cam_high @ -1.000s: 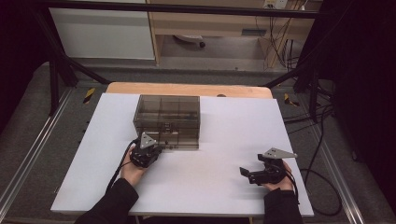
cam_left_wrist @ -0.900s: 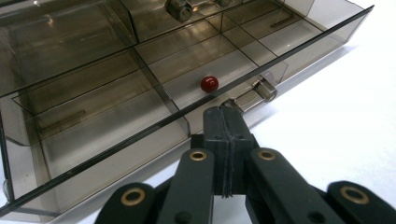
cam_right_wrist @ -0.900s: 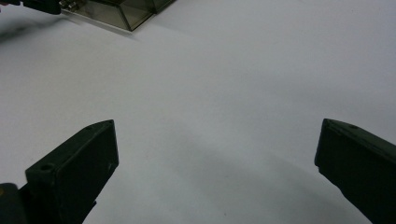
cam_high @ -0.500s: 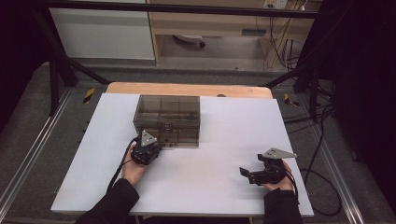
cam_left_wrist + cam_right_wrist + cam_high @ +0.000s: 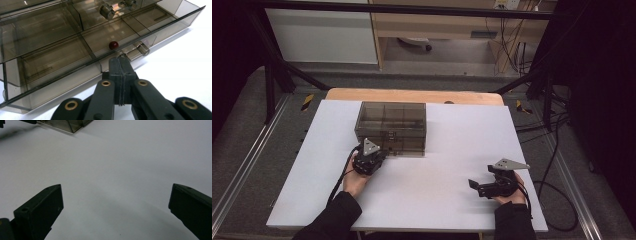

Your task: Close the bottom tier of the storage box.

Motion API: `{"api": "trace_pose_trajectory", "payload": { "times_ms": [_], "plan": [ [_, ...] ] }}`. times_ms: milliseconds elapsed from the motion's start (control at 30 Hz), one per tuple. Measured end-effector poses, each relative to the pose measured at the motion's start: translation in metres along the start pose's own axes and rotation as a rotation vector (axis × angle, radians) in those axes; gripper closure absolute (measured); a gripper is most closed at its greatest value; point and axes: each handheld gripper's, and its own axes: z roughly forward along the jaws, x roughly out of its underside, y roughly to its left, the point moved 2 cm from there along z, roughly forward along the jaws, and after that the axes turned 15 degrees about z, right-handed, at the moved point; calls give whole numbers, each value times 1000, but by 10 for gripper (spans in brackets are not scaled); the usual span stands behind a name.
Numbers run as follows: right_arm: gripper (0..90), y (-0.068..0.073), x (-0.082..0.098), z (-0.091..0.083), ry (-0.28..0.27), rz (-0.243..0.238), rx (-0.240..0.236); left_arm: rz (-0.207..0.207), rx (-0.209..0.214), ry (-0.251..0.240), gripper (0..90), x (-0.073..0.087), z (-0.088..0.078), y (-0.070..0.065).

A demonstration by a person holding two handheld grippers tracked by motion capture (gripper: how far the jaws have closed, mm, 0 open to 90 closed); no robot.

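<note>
The left gripper [image 5: 121, 60] is clenched tight, jaws pressed together with their tips right at the clear handle [image 5: 140, 48] of the bottom drawer [image 5: 75, 72] of the smoky plastic drawer box [image 5: 390, 127]. Whether the tips pinch a part of the handle or only touch it I cannot tell. That drawer stands pulled out toward the near side, and a small red bead [image 5: 113, 45] lies in one of its middle compartments. A second knob [image 5: 107, 11] sits on the drawer above, which looks pushed in.

The box stands left of centre toward the far side of the white table [image 5: 452, 175]. The right gripper [image 5: 478, 186] rests near the table's right near corner, well apart from the box, jaws spread wide on nothing.

By my reading the drawer is already open; what remains is dealing with the bead or pushing the drawer back
</note>
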Motion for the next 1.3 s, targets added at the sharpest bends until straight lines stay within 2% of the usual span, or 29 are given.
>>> {"api": "trace_pose_trajectory", "payload": {
  "times_ms": [300, 767, 1300],
  "plan": [
    [2, 0, 0, 0, 0, 1, 1, -1, -7, -4, 897, -2, 3, 3],
    [1, -1, 0, 0, 0, 1, 2, -23, -18, -16, 897, -4, 7, 5],
    [1, -1, 0, 0, 2, -1, 5, -34, -26, -11, 891, -8, 16, 13]
  ]
}}
